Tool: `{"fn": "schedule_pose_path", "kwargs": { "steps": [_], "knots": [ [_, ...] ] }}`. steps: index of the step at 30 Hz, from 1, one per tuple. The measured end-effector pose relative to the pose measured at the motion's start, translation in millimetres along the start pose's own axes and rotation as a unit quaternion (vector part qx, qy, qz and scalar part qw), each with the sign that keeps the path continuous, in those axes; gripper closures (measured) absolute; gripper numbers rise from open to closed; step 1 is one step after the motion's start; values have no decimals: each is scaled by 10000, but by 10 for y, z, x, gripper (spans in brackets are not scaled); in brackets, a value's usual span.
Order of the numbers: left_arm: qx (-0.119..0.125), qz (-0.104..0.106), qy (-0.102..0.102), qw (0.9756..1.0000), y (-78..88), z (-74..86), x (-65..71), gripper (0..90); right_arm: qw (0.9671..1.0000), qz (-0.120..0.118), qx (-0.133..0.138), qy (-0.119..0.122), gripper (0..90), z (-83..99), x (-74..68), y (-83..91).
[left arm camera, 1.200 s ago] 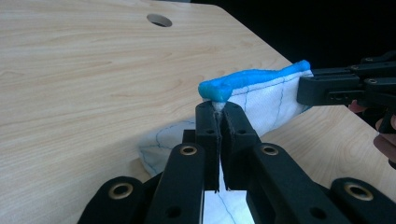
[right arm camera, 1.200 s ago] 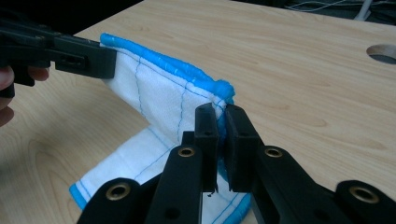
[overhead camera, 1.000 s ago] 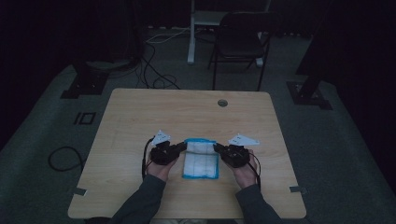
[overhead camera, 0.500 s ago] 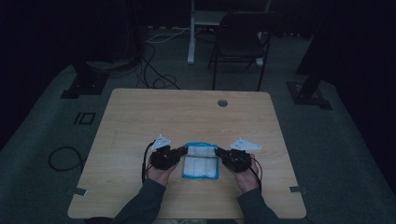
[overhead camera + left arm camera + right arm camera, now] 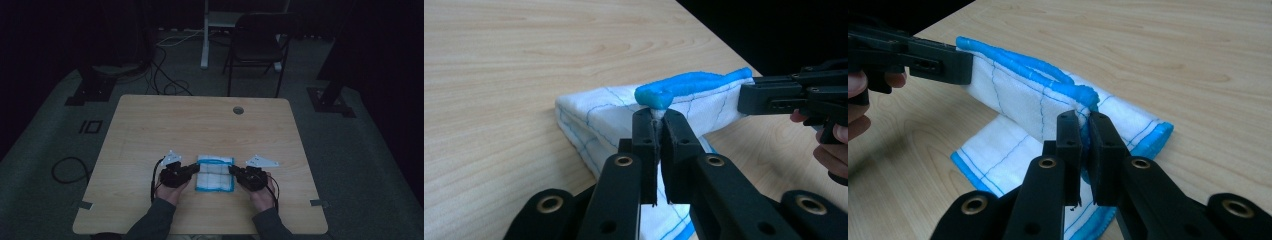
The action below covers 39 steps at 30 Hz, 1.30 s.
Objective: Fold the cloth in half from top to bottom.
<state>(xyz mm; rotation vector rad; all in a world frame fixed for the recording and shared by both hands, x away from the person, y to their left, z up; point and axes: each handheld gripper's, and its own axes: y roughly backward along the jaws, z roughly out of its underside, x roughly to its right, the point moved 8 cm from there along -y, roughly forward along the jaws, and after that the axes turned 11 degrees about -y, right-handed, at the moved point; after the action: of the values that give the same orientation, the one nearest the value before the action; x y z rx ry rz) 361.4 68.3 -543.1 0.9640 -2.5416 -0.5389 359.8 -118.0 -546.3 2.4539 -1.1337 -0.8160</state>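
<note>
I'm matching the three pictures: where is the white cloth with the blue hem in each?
High view: white cloth with the blue hem, low centre.
Left gripper view: centre, pinched edge.
Right gripper view: centre-left, lifted.
Shared landmark: light wooden table.

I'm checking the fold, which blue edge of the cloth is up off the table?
The rolled edge of the cloth's upper layer, stretched taut in the air; the other blue edges lie flat on the table.
</note>
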Motion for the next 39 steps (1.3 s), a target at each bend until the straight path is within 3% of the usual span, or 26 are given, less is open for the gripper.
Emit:
{"fn": "schedule_pose_path", "kwargs": {
  "steps": [3,7,15,24,33,39],
  "knots": [
    [126,-53,113,9998,47,-28,-45,791,10000,3,-29,-46,853,52,13,-7],
    [230,-120,111,9996,95,-100,-75,785,10000,-5,-60,-78,854,103,18,-9],
    [47,-182,11,9998,-53,-142,-135,783,9999,-17,-88,-91,853,146,15,-29],
    [-343,-76,1,9994,-273,43,-132,792,9999,-55,-135,-90,839,190,13,-26],
    [-562,-26,-154,9983,-263,245,-66,792,9997,-43,-151,-183,699,243,76,28],
    [-627,-18,-208,9978,-222,342,-42,792,9996,8,14,-283,684,195,140,102]
  ]
}}
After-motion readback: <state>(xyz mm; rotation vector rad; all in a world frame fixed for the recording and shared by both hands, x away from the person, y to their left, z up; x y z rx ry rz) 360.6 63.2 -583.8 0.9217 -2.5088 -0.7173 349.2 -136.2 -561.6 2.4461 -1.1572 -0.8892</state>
